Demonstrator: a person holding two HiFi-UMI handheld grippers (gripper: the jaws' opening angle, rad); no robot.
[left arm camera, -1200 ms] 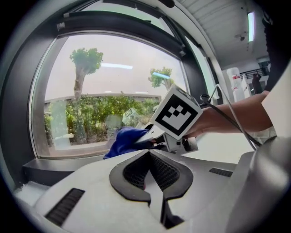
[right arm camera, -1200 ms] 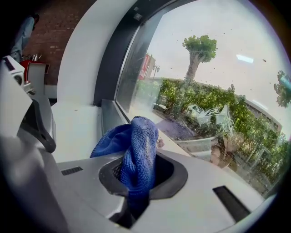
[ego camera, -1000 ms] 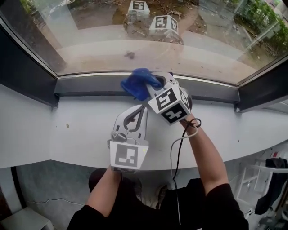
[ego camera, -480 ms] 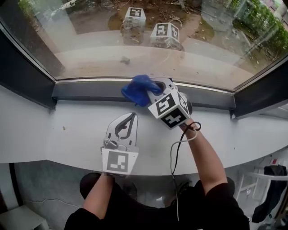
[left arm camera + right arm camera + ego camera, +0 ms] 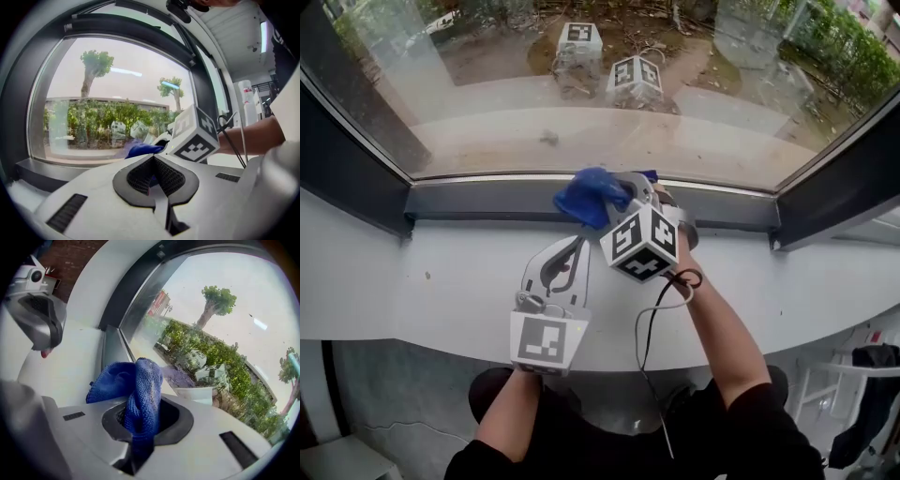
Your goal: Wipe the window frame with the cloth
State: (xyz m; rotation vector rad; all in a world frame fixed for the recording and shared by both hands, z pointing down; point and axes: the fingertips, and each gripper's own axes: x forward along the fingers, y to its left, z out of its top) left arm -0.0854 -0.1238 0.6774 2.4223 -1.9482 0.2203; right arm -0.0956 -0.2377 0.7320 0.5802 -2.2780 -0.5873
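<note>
A blue cloth (image 5: 586,197) is bunched in my right gripper (image 5: 614,194), which is shut on it and presses it against the grey lower rail of the window frame (image 5: 478,202). In the right gripper view the cloth (image 5: 138,390) stands up out of the shut right gripper (image 5: 140,423), beside the frame rail (image 5: 112,348). My left gripper (image 5: 575,248) lies over the white sill (image 5: 412,281), just below and left of the cloth, shut on nothing. From the left gripper view, the cloth (image 5: 140,150) shows beyond the shut left gripper (image 5: 153,176).
The large pane (image 5: 581,103) rises behind the rail, with dark side posts at left (image 5: 347,159) and right (image 5: 834,178). Both marker cubes are mirrored in the glass (image 5: 609,61). A black cable (image 5: 661,309) hangs from the right gripper.
The right gripper has slid the cloth a little to the right along the rail. The left gripper has drawn back slightly over the sill and stays shut.
</note>
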